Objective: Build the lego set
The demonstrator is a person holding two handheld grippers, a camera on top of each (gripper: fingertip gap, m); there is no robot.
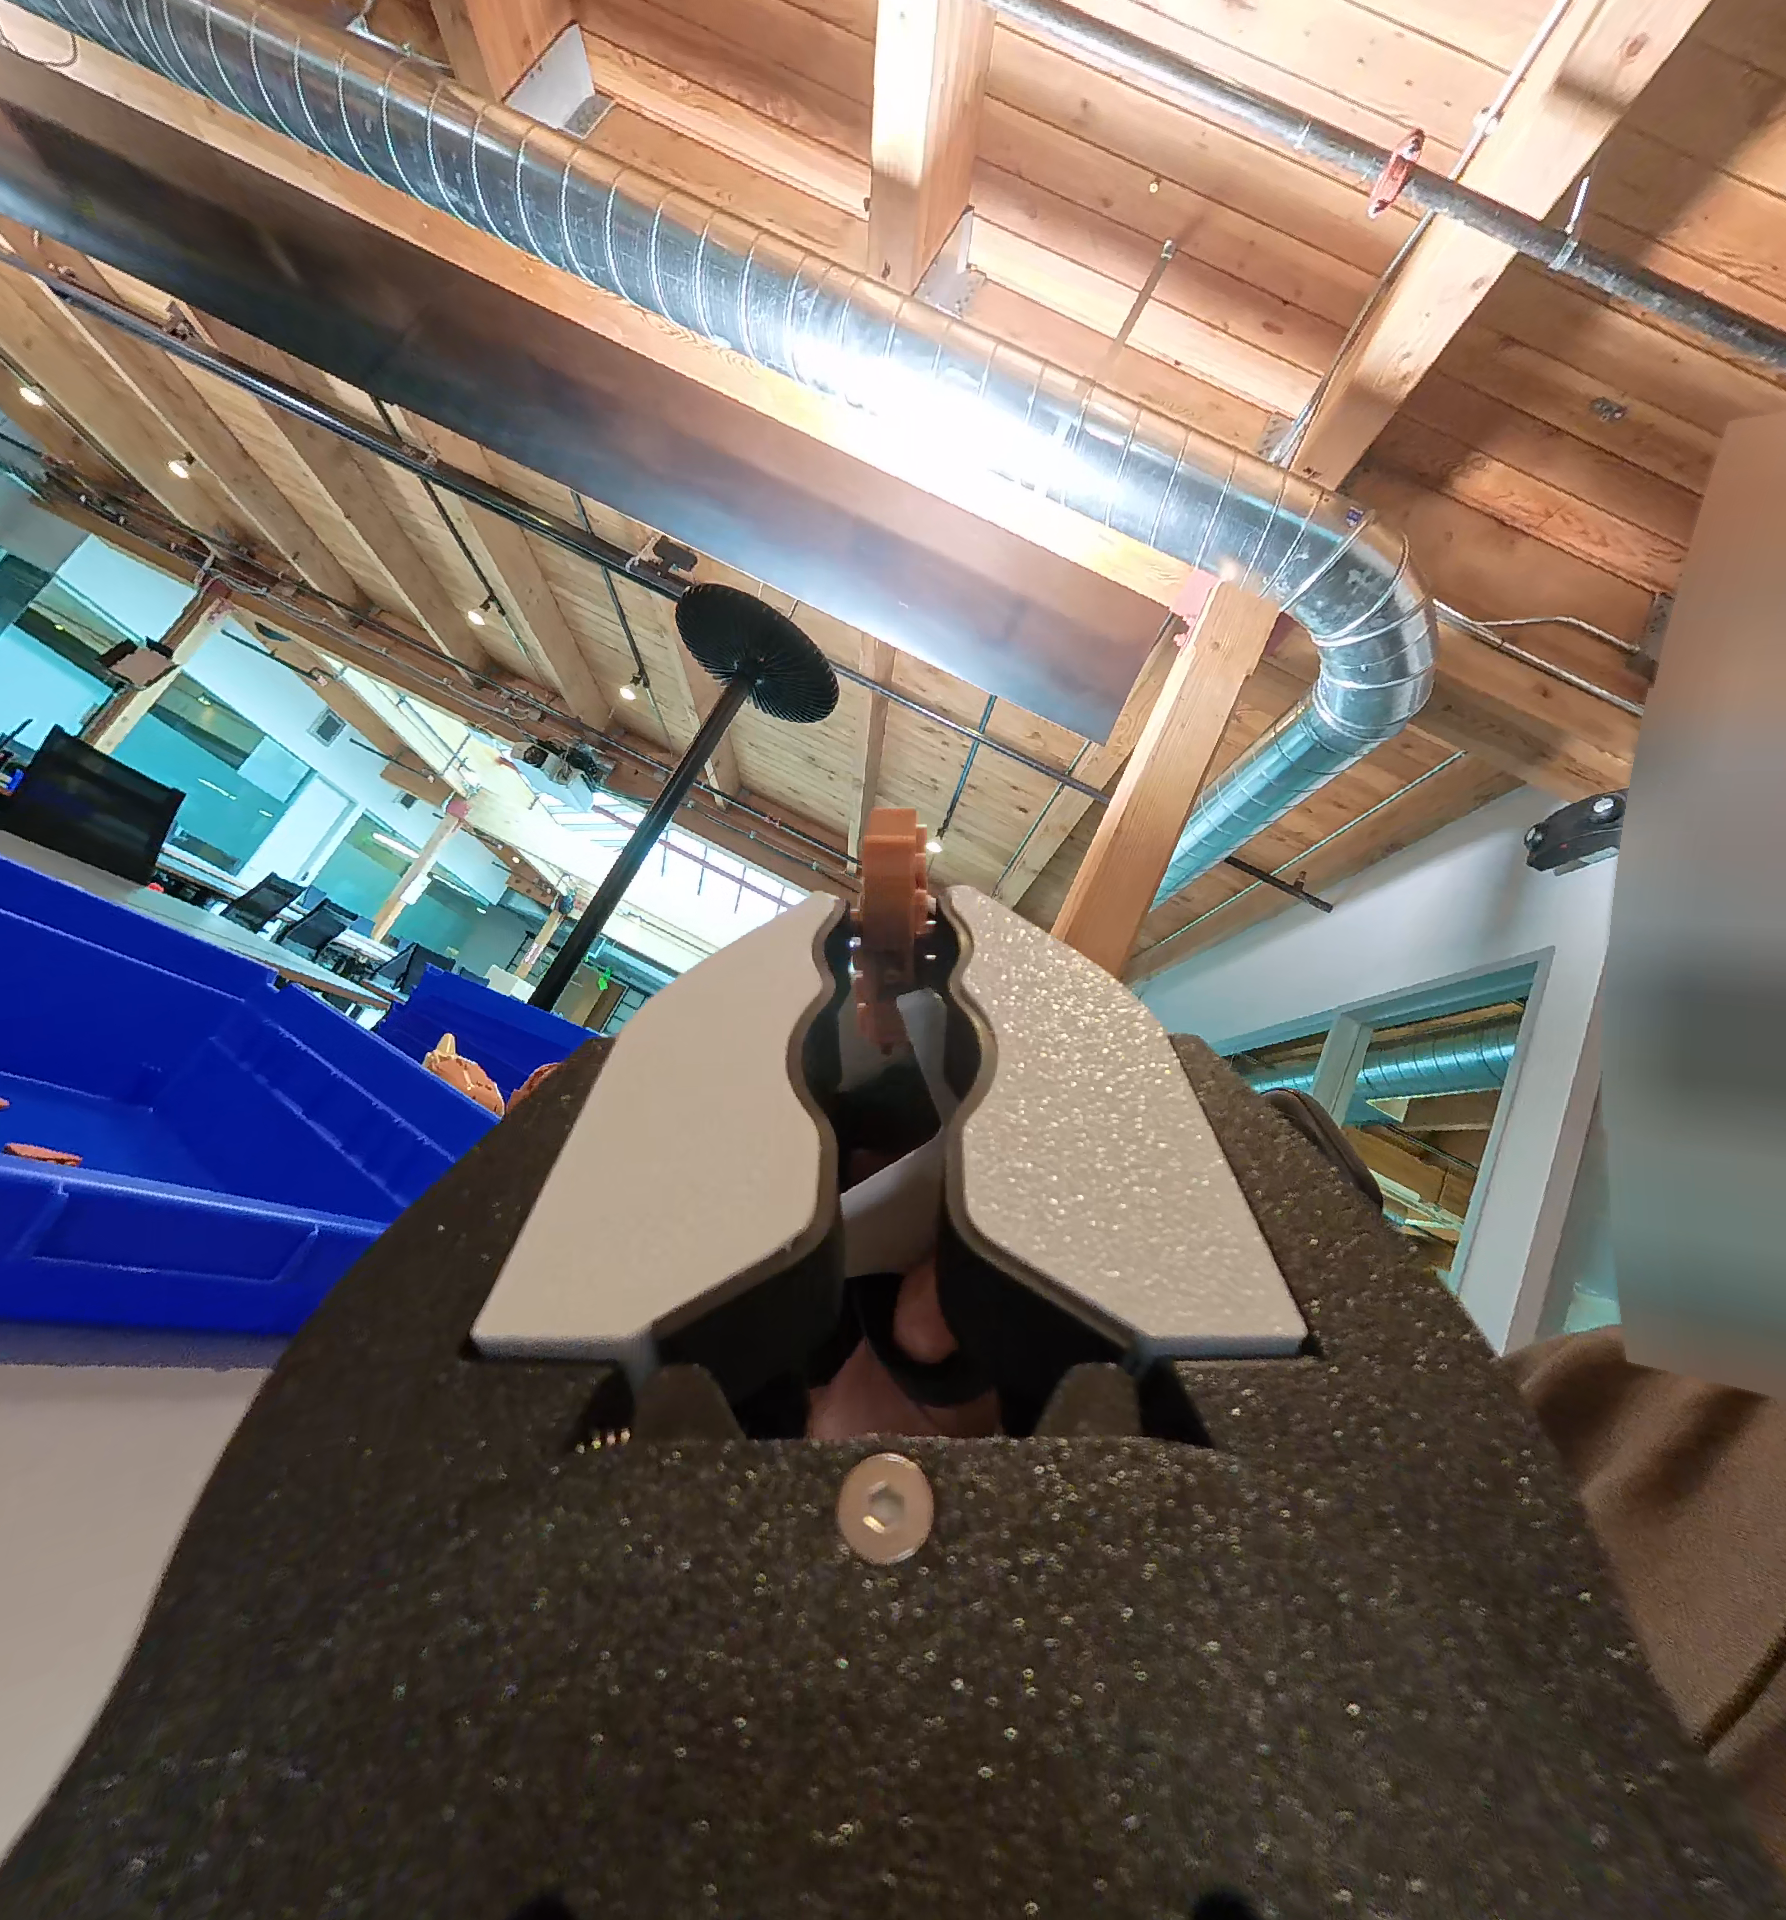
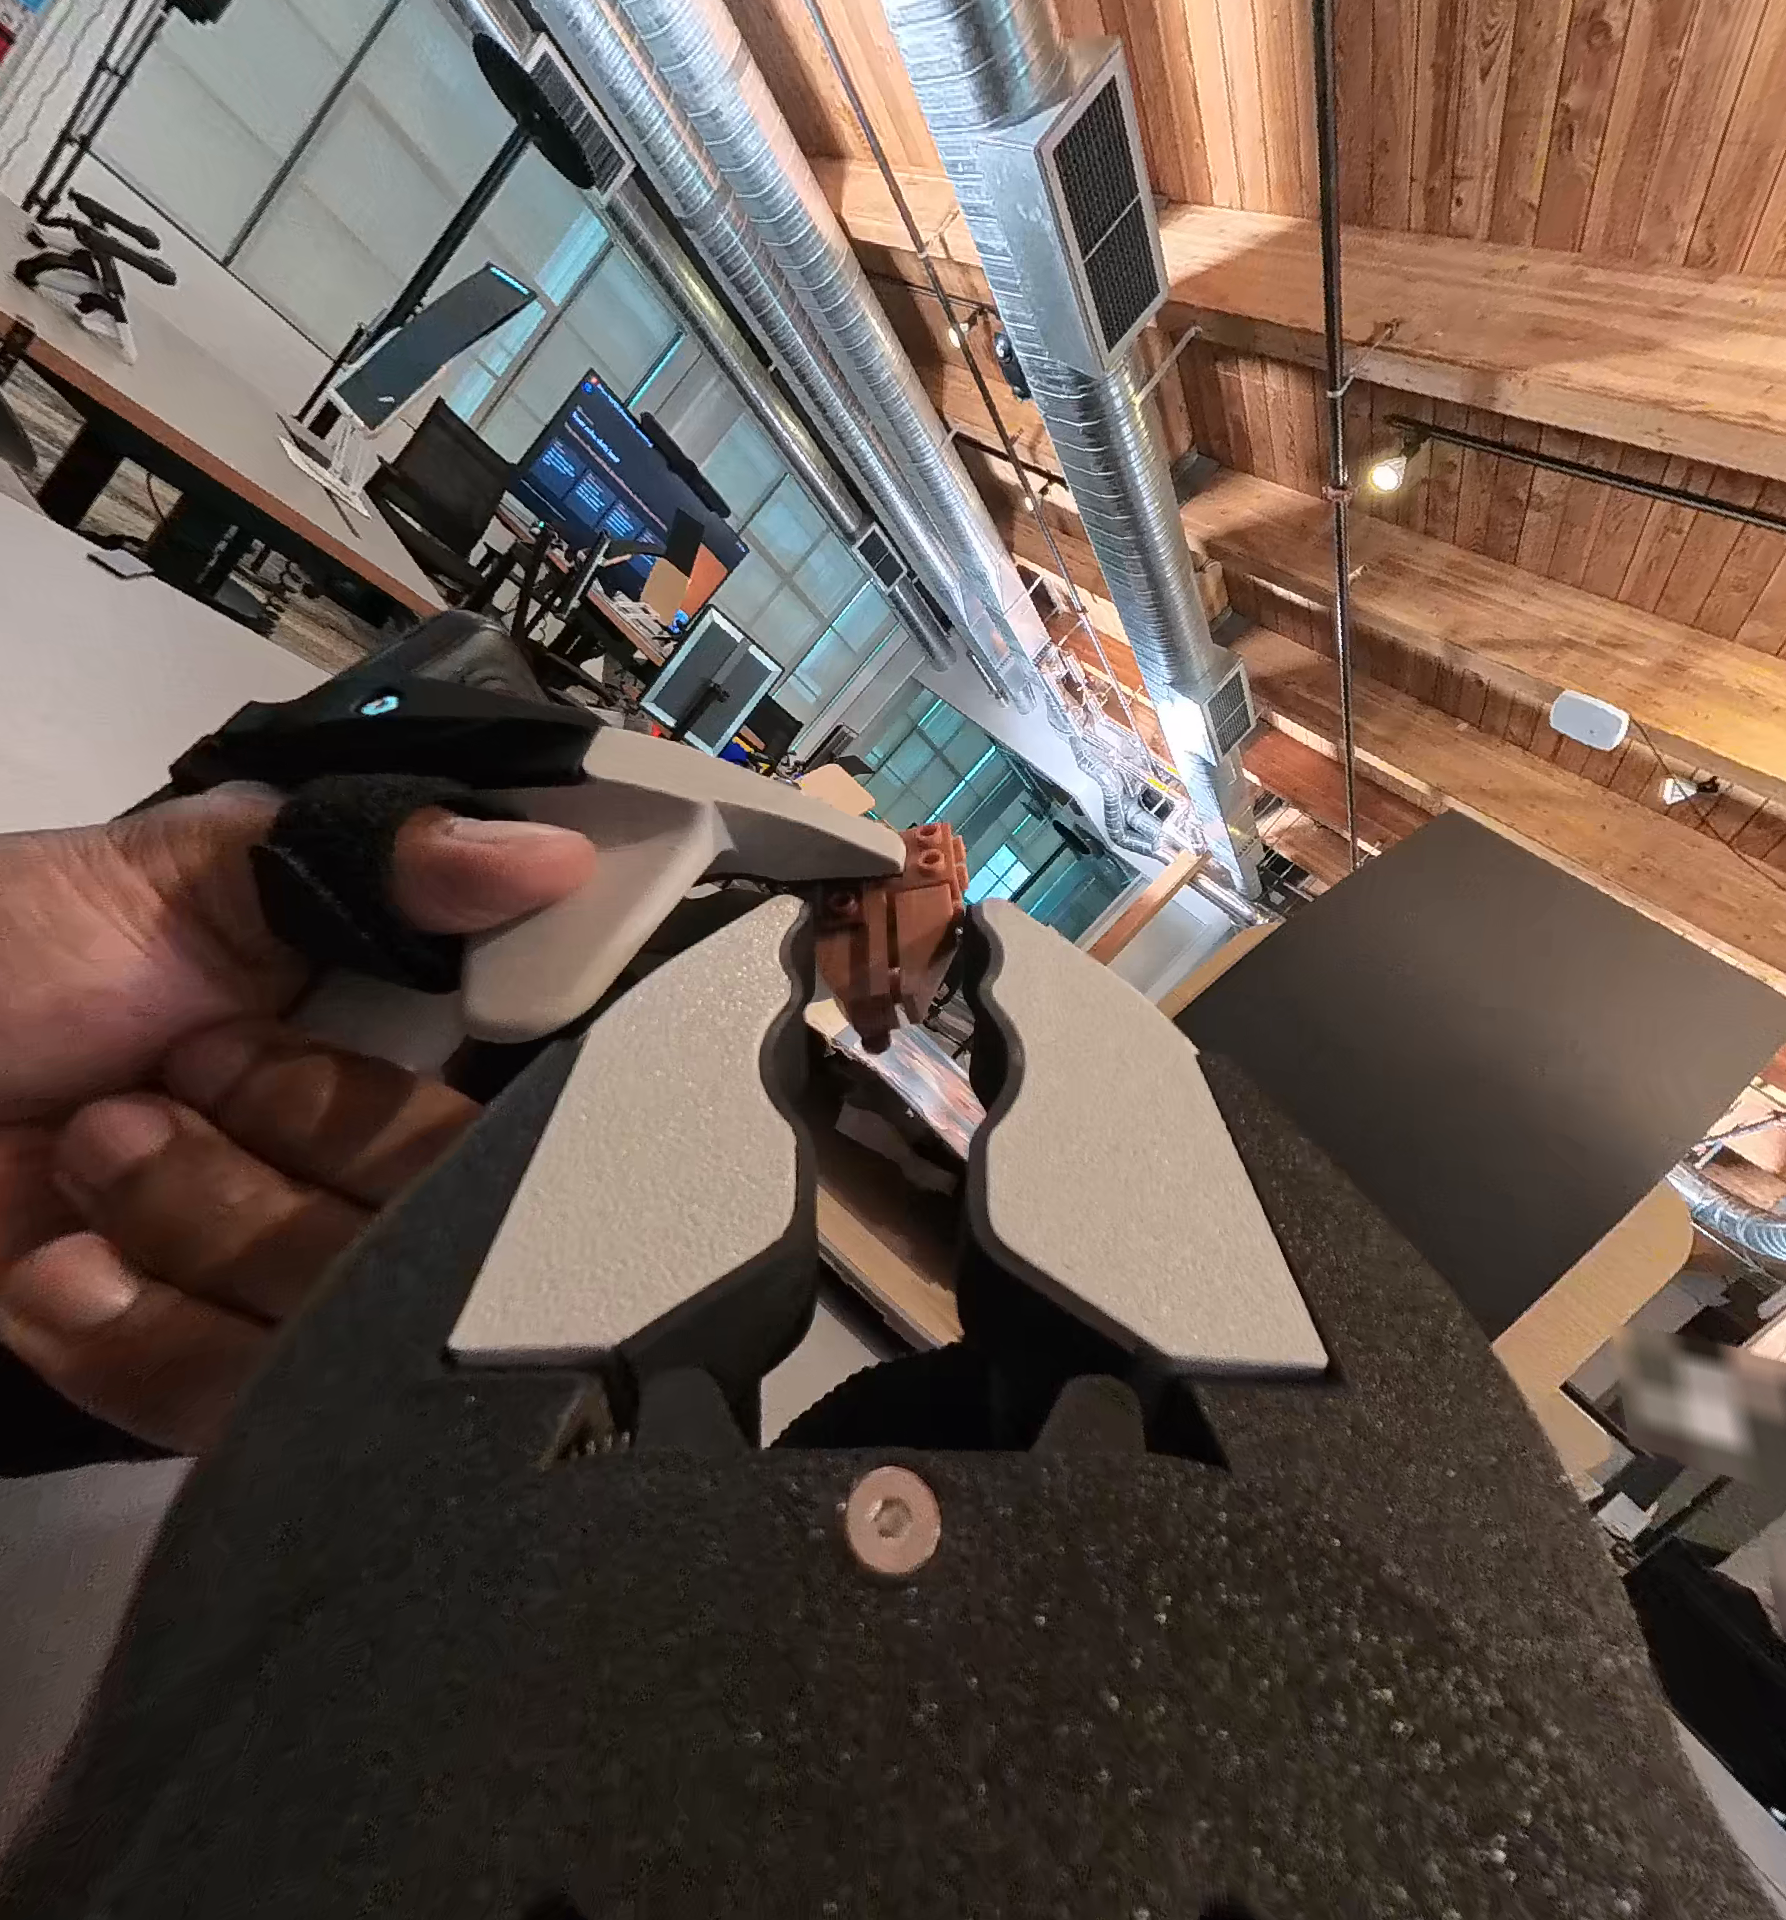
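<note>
Jaws of both the left gripper (image 1: 894, 928) and right gripper (image 2: 889, 928) pinch one brown brick assembly (image 2: 894, 940).

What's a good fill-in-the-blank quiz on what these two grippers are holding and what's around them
1. The left gripper pinches a brick piece coloured ____.
2. The bins beside it are ____.
3. In the right wrist view, the right gripper and the other gripper's fingers meet on the same ____ assembly.
4. The ceiling is made of ____.

Missing words: orange; blue; brick; wood
</note>
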